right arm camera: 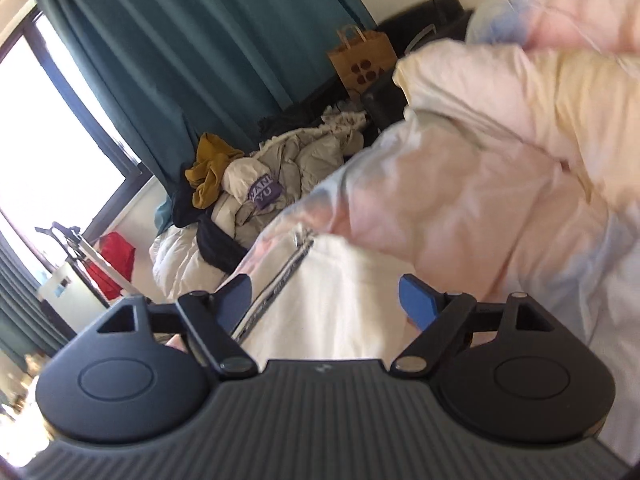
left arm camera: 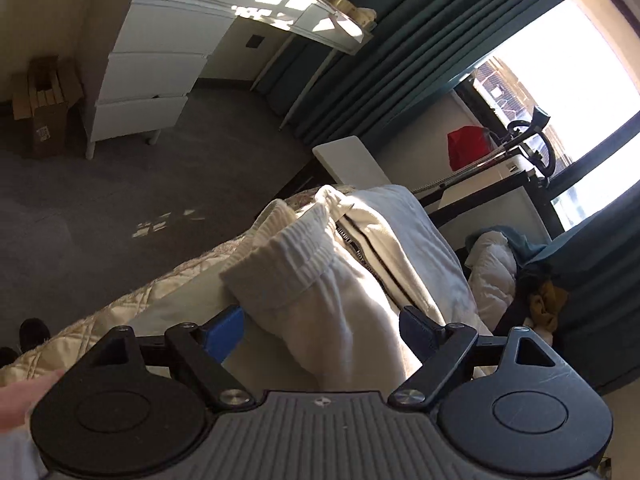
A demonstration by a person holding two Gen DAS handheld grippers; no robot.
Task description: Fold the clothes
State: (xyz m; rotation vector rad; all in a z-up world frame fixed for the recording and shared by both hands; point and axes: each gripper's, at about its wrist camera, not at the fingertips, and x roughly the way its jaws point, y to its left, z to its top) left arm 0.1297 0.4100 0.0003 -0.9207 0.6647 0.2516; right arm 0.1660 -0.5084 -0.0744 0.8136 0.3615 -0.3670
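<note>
Your left gripper's [left arm camera: 322, 330] blue fingers [left arm camera: 226, 330] stand spread wide, pressing nothing; the white sweatpants [left arm camera: 320, 280] lie between them, near the bed's [left arm camera: 100, 332] edge. Your right gripper [right arm camera: 326, 302] is likewise released over the same sweatpants [right arm camera: 332, 304], beside the pale duvet [right arm camera: 480, 184].

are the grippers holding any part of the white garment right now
No. Both the left gripper and the right gripper are open; the white garment lies between the fingers, but neither clamps it.
</note>
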